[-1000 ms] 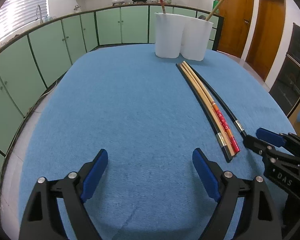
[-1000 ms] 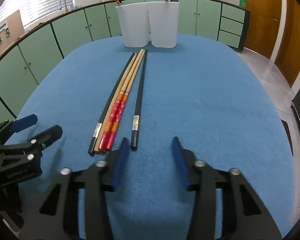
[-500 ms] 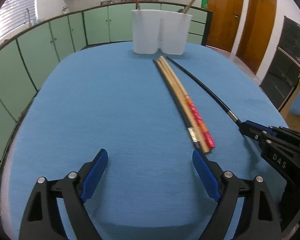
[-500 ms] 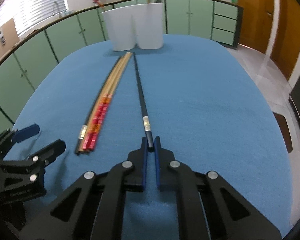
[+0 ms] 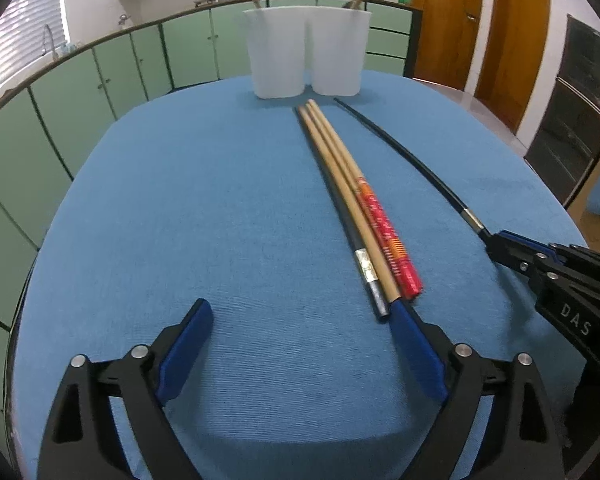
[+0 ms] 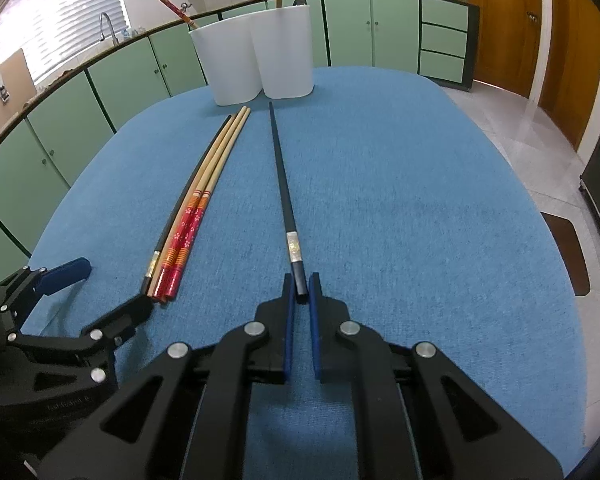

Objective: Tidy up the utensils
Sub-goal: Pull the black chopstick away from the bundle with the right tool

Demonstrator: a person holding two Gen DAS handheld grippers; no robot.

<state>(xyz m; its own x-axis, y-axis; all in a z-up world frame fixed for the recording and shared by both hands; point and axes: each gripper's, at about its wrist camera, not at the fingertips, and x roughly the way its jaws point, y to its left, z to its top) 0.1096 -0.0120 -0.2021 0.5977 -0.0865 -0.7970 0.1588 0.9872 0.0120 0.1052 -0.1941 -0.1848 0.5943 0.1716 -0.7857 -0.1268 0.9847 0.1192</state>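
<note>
A black chopstick (image 6: 282, 184) lies on the blue table cloth, apart from the others. My right gripper (image 6: 300, 286) is shut on its near end, and the same grip shows at the right of the left wrist view (image 5: 494, 240). A bundle of chopsticks (image 5: 352, 208), one black and the others wooden with red patterned ends, lies to its left. My left gripper (image 5: 300, 312) stands open at the bundle's near ends, with its right fingertip (image 5: 400, 312) against them. A white two-compartment holder (image 5: 304, 52) stands at the far edge, a red chopstick in one compartment and a wooden one in the other.
The blue cloth (image 5: 180, 200) covers the whole rounded table top. Green cabinets (image 6: 132, 72) ring the room behind the holder, and brown doors (image 5: 440, 20) stand at the right. The table edges fall away on both sides.
My right gripper closed on the black chopstick's near end and drew it away from the bundle to the right. My left gripper shifted until its right fingertip met the bundle's ends.
</note>
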